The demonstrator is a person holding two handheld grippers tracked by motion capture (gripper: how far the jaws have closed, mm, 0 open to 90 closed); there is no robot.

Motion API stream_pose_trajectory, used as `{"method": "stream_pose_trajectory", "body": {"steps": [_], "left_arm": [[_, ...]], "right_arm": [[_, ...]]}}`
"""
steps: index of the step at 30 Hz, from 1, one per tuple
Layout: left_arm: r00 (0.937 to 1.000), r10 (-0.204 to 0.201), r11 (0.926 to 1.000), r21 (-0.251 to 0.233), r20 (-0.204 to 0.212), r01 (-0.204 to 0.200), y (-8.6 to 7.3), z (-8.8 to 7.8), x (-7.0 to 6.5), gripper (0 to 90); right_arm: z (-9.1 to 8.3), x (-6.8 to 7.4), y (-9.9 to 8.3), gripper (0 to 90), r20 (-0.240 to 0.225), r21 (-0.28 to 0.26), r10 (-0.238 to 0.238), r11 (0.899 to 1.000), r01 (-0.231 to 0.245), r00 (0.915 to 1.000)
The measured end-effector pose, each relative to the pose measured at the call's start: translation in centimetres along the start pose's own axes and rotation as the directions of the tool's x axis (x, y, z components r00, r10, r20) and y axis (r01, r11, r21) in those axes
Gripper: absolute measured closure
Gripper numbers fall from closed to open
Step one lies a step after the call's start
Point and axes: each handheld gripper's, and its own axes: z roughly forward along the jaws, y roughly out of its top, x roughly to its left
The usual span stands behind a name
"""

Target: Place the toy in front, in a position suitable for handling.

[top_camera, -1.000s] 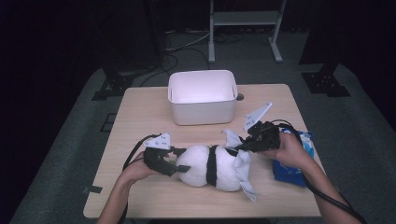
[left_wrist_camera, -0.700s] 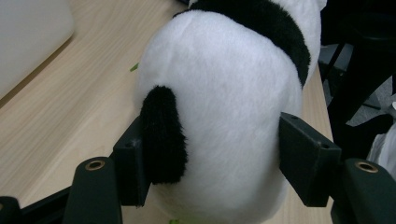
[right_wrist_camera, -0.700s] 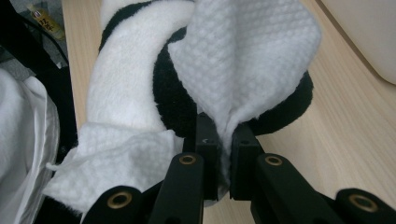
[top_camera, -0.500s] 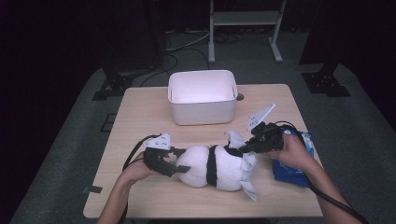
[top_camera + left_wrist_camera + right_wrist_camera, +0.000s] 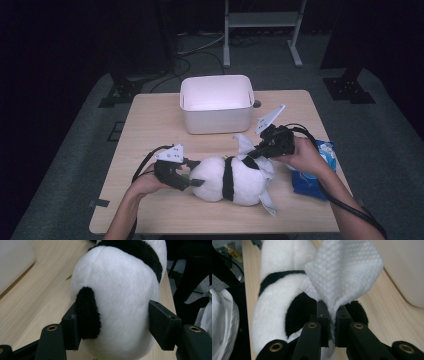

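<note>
Wiping a plush panda with a cloth

The panda toy (image 5: 227,180) lies on its side on the tabletop (image 5: 150,125), in front of the white bin (image 5: 216,102); soft and light, best held around its bulk. The left tongs (image 5: 189,175) clamp its rear end level; the right tongs (image 5: 250,153) pinch a limp white cloth (image 5: 344,272) against its top, hand angled down.
</note>
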Motion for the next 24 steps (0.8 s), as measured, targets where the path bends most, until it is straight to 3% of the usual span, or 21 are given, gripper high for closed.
{"method": "stream_pose_trajectory", "body": {"steps": [3, 11, 15, 24], "left_arm": [[1.0, -0.001, 1.0, -0.001, -0.001, 0.001, 0.1, 0.1, 0.0, 34.8], [0.9999, 0.01, 0.9999, 0.001, 0.008, -0.01, 0.5, 0.6, -0.4, 34.7], [0.9997, 0.023, 0.9997, 0.01, 0.012, -0.023, 0.8, 0.7, -0.7, 34.7], [0.9995, 0.02, 0.9997, 0.01, 0.025, -0.02, 0.9, 1.0, -0.8, 34.7]], "right_arm": [[0.1, -0.1, -0.1, 84.1, -0.014, -0.011, 0.016, 1.0, -0.016, 0.9998], [0.8, 1.2, 1.1, 83.8, -0.041, -0.013, -0.034, 0.999, 0.034, 0.9986], [2.1, 2.1, 2.1, 83.8, -0.064, 0.01, -0.074, 0.997, 0.075, 0.9952], [4.1, 3.3, 3.7, 83.3, -0.121, 0.016, -0.111, 0.993, 0.114, 0.9864]]}}
